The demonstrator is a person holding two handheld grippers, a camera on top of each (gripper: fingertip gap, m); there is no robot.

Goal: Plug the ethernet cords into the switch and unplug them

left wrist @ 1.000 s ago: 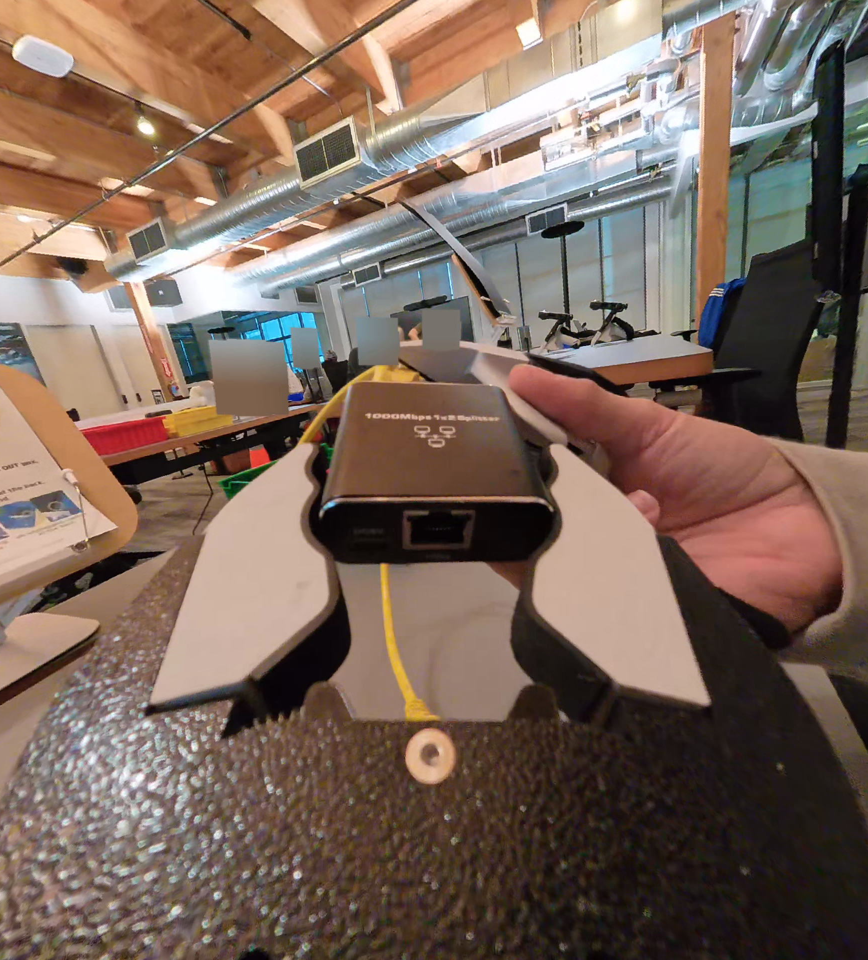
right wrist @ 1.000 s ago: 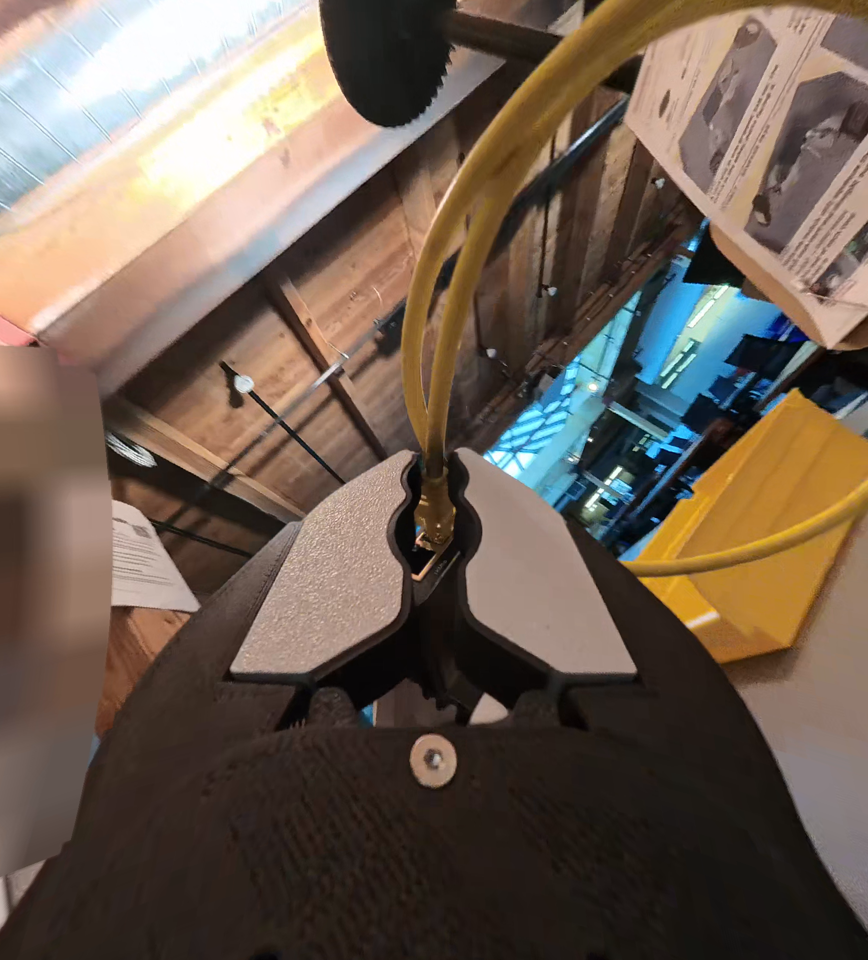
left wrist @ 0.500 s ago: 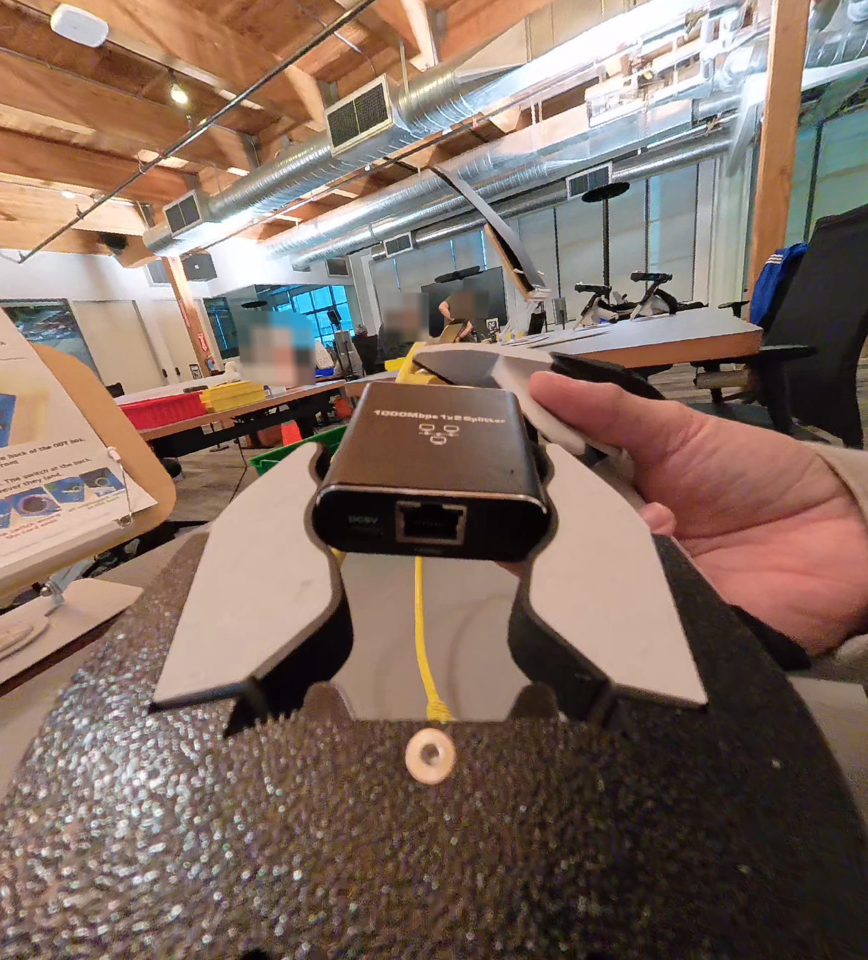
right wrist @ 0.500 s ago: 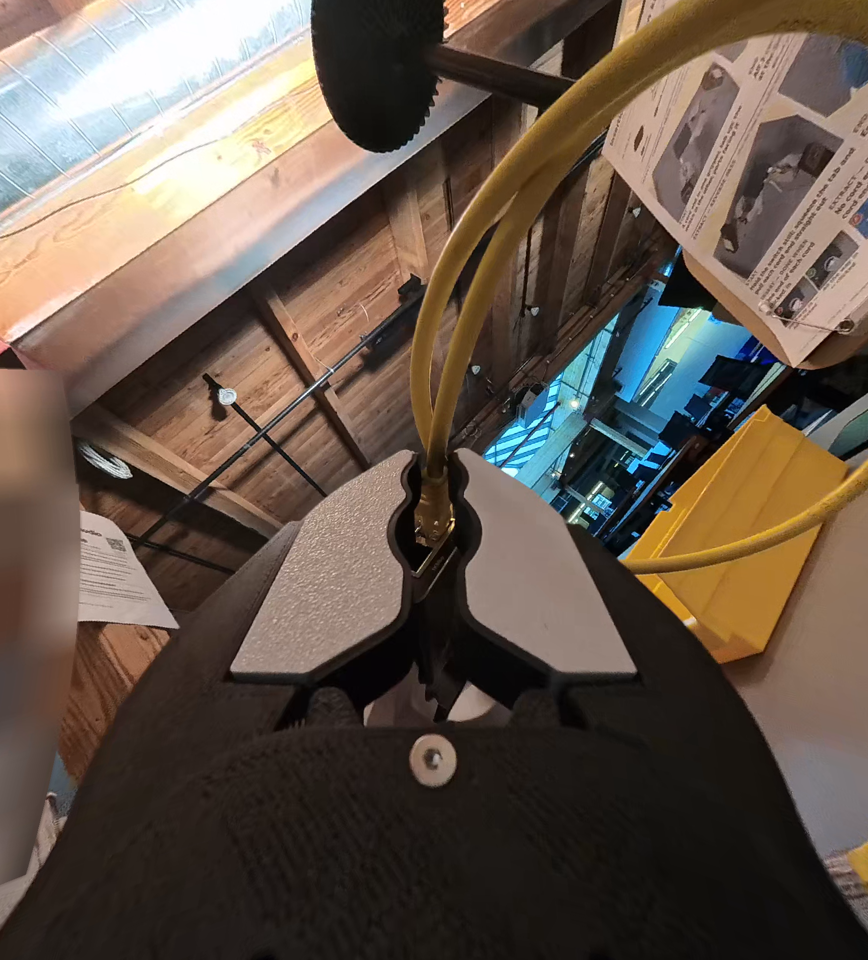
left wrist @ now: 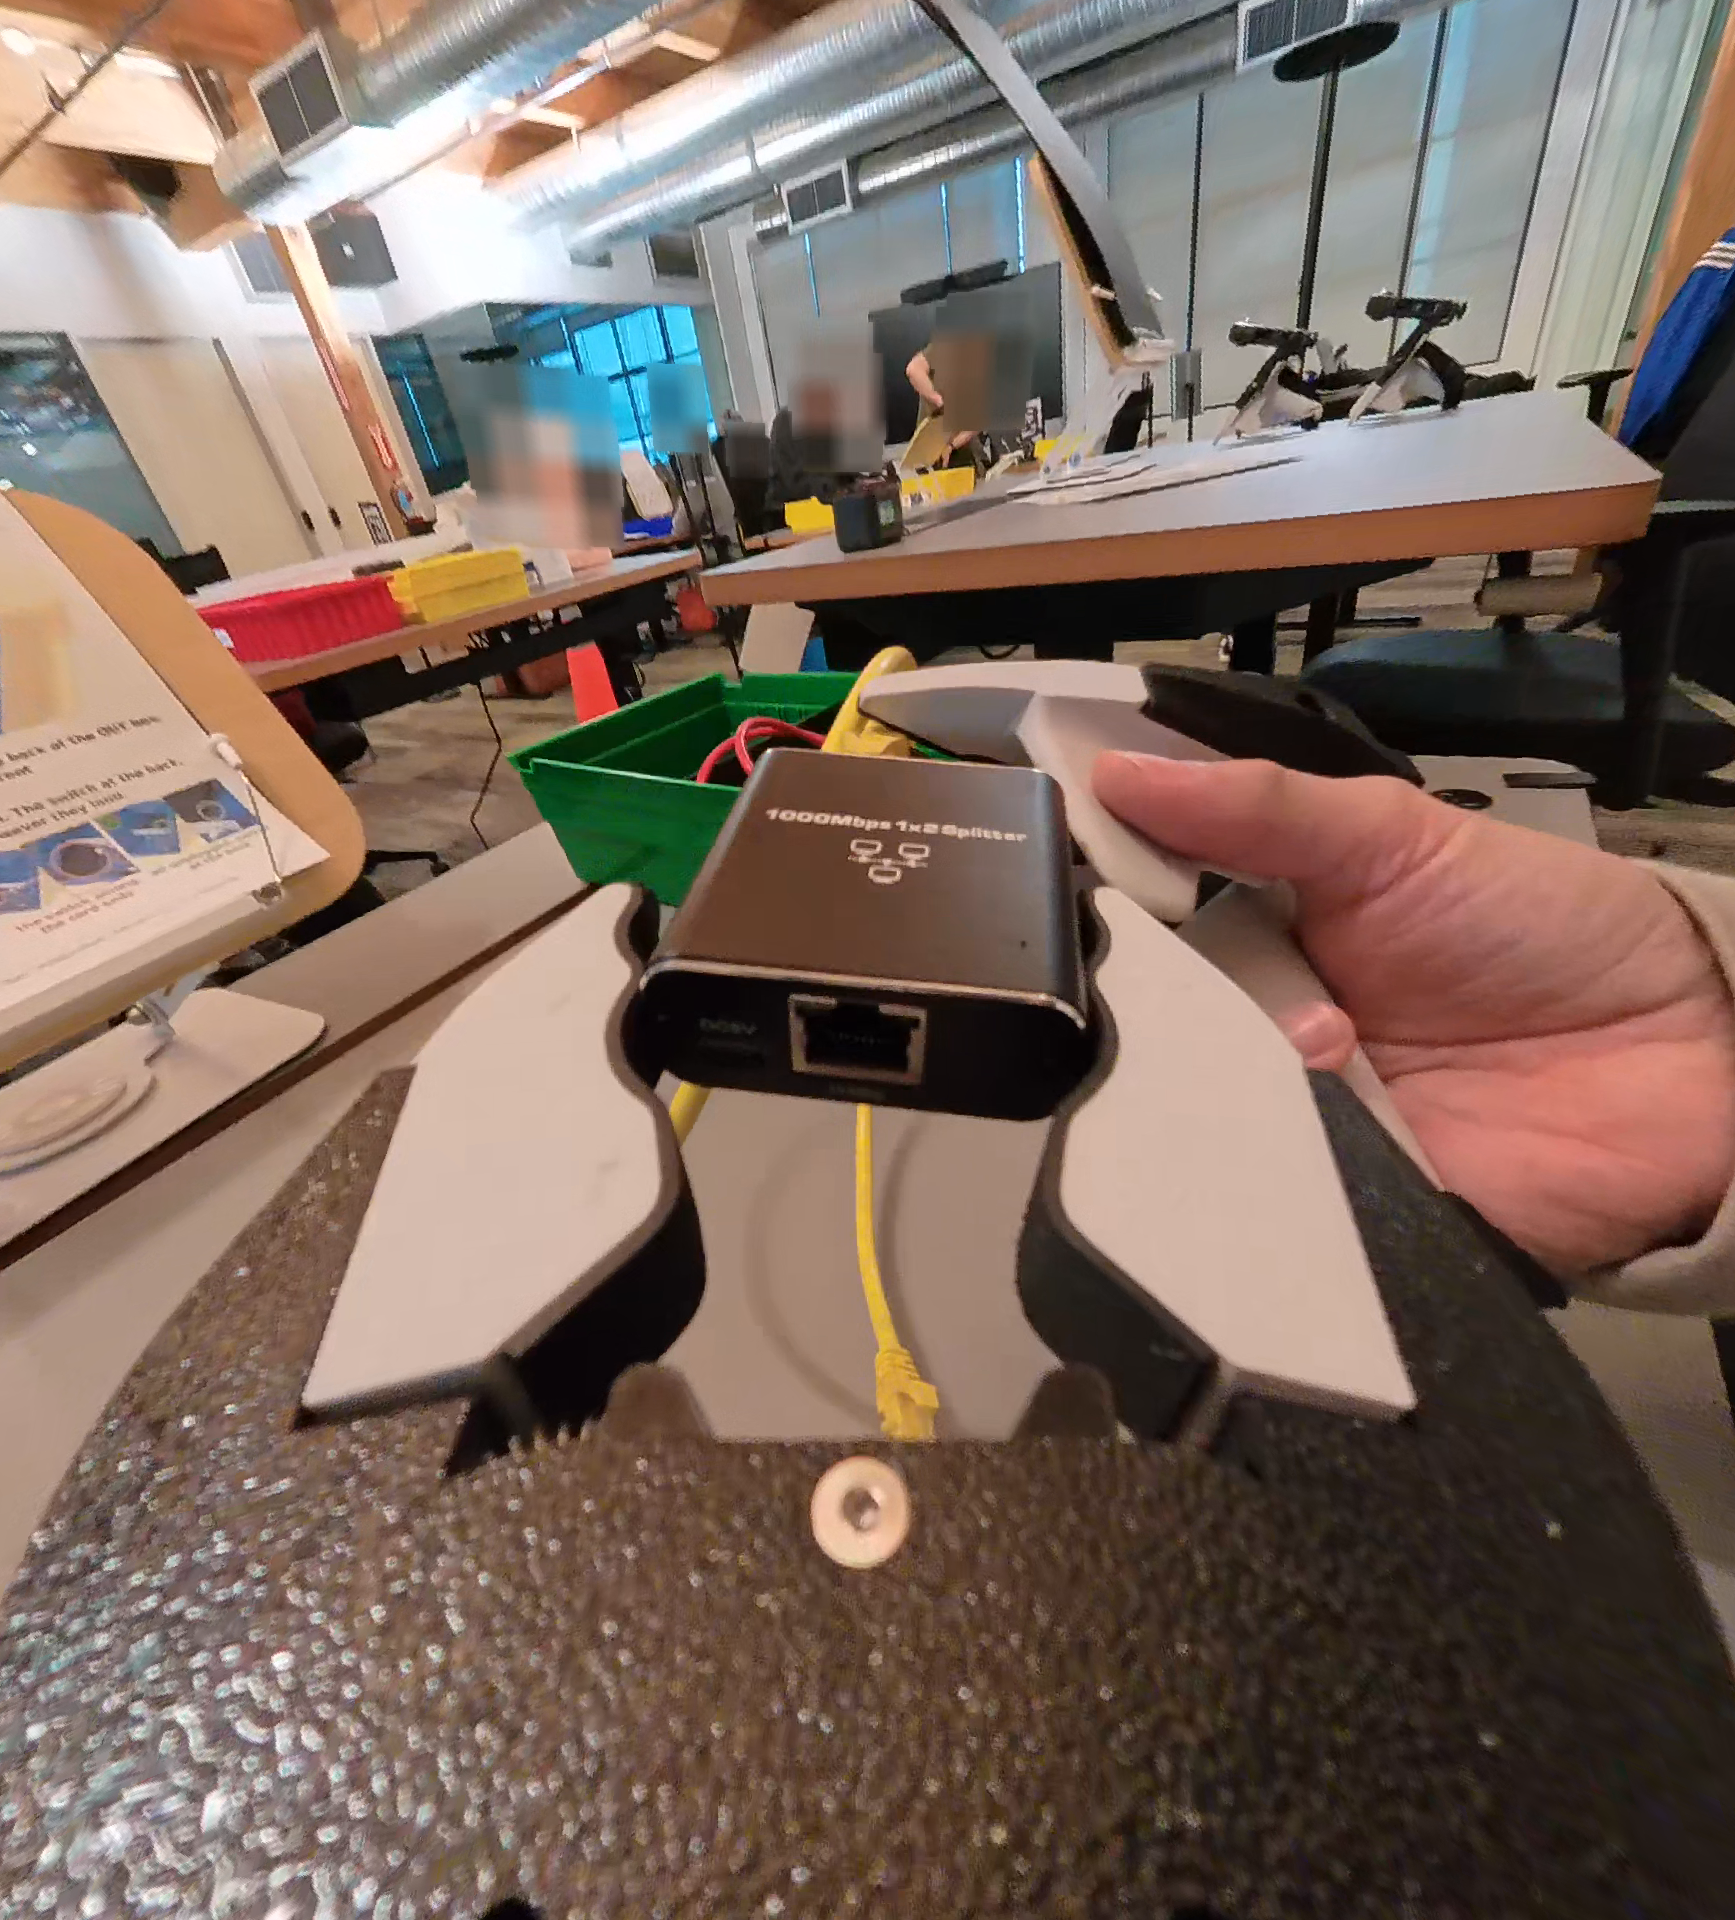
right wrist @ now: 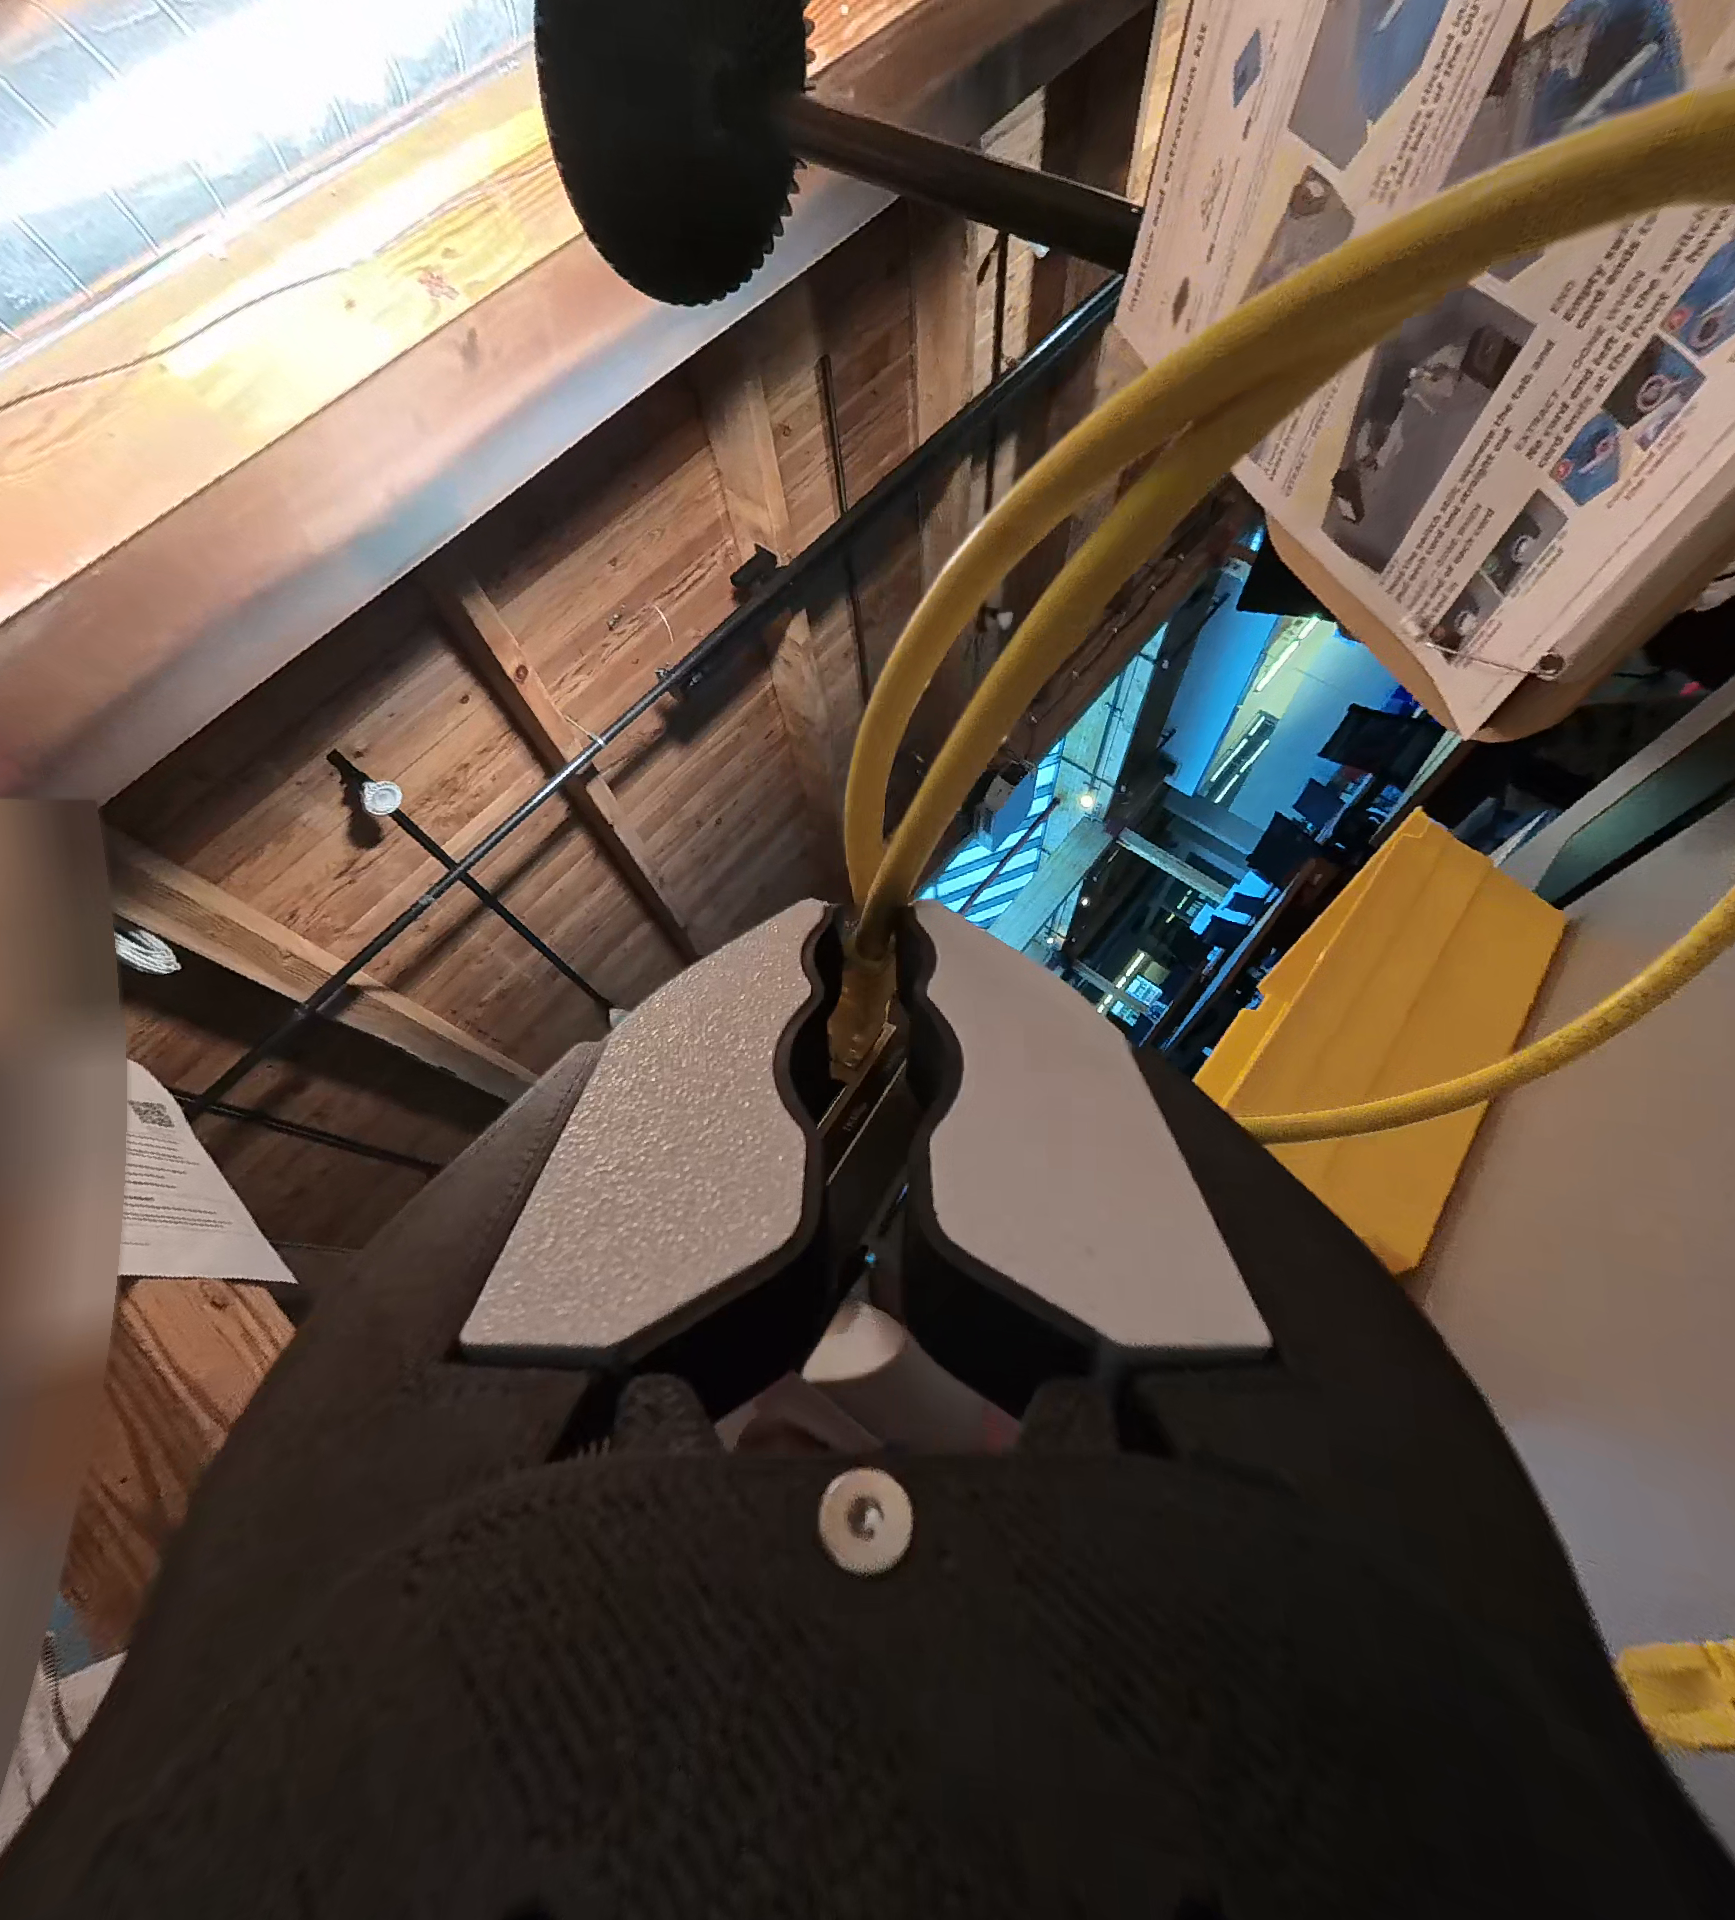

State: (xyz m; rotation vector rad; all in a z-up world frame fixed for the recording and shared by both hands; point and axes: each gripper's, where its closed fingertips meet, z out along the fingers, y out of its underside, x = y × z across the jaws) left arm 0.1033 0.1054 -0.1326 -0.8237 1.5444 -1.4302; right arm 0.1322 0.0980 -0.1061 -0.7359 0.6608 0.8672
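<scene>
Switch (left wrist: 873, 935) clamped in our left gripper (left wrist: 868, 935), raised over the grey table (left wrist: 94, 1351).

Our right gripper (right wrist: 868, 997) sits at the switch's far end, its fingers closed on the plug of a yellow ethernet cord (right wrist: 1050, 499); whether that plug is seated we cannot tell. Behind stands a green bin (left wrist: 634, 790). Below the switch, another yellow plug (left wrist: 904, 1397) lies loose on the table.

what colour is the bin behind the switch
Green bin, seen best in the left wrist view, behind the black switch.
</scene>
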